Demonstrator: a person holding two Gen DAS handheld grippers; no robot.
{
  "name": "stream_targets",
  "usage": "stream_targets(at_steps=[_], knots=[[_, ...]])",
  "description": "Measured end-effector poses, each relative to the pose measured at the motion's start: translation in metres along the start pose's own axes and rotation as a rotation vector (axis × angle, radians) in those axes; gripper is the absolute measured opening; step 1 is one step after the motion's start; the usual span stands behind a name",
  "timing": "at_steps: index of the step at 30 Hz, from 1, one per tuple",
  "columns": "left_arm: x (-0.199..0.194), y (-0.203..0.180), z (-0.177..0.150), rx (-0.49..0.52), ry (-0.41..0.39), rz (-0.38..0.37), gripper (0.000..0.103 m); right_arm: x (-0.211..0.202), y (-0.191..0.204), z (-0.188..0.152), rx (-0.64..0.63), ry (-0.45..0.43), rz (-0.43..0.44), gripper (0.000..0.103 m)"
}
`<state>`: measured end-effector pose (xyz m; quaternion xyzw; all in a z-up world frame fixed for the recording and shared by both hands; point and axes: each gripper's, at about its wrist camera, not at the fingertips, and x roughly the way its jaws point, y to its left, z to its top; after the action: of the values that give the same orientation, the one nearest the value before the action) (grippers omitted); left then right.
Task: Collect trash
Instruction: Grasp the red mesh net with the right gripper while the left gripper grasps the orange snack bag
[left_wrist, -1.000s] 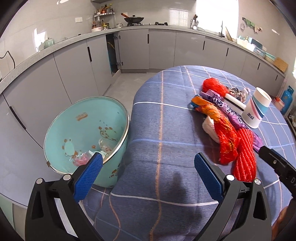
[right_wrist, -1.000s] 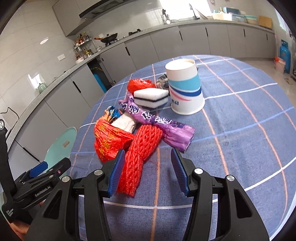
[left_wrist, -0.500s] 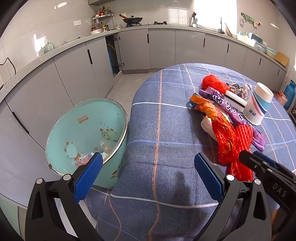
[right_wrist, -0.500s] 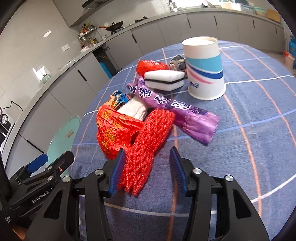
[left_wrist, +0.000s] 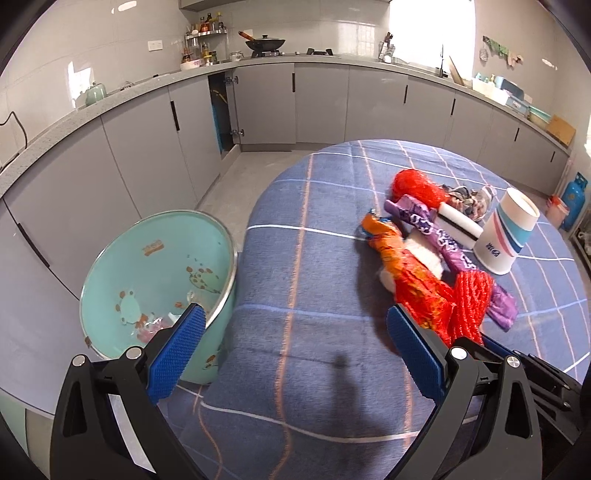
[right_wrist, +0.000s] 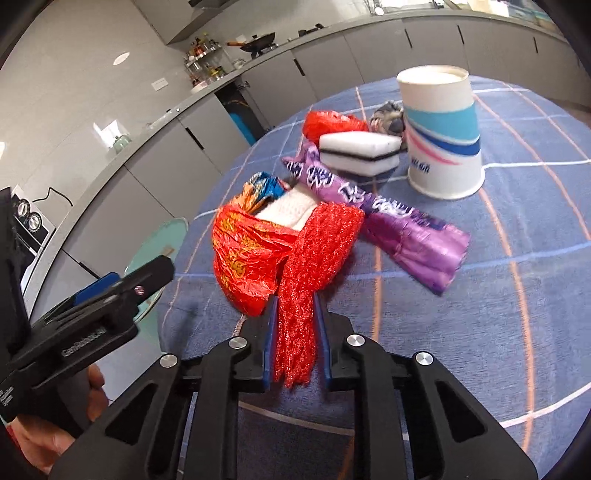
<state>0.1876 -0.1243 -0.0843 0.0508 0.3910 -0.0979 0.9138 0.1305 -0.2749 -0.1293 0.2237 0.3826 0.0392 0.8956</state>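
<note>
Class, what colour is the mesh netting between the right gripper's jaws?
Bright red; the mesh netting shows best in the right wrist view.

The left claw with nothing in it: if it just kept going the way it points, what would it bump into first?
Probably the tablecloth: the left claw points down at a bare patch between the bin and the wrappers, though depth is unclear.

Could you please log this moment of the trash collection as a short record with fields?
right gripper: jaws have just been closing, now clamped on the red foam net
left gripper: open, empty, hovering over the table edge
bin: mint green, beside the table, some scraps inside
remaining trash: purple wrapper, orange wrapper, sponge, paper cup
</note>
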Motion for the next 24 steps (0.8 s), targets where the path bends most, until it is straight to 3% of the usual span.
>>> stream_targets(at_steps=[7,11,16,21,24], knots=[[0.003,-0.022,0.006,-0.014,0.002,-0.063,0.095,-0.034,-0.014,0.01,-0.024,-0.102,-0.061,0.019],[0.012,-0.042,0.011,0.001,0.009,-0.09,0.088,-0.045,-0.028,0.009,-0.016,-0.14,-0.113,0.019],[0.036,-0.056,0.015,-0.022,0.042,-0.124,0.069,-0.045,-0.039,0.006,0.016,-0.135,-0.129,0.02],[0.046,-0.054,0.011,-0.048,0.068,-0.217,0.027,-0.046,-0.04,0.006,0.019,-0.131,-0.137,0.02],[0.041,-0.049,0.01,-0.045,0.059,-0.242,0.023,-0.046,-0.034,0.011,0.015,-0.141,-0.141,0.02]])
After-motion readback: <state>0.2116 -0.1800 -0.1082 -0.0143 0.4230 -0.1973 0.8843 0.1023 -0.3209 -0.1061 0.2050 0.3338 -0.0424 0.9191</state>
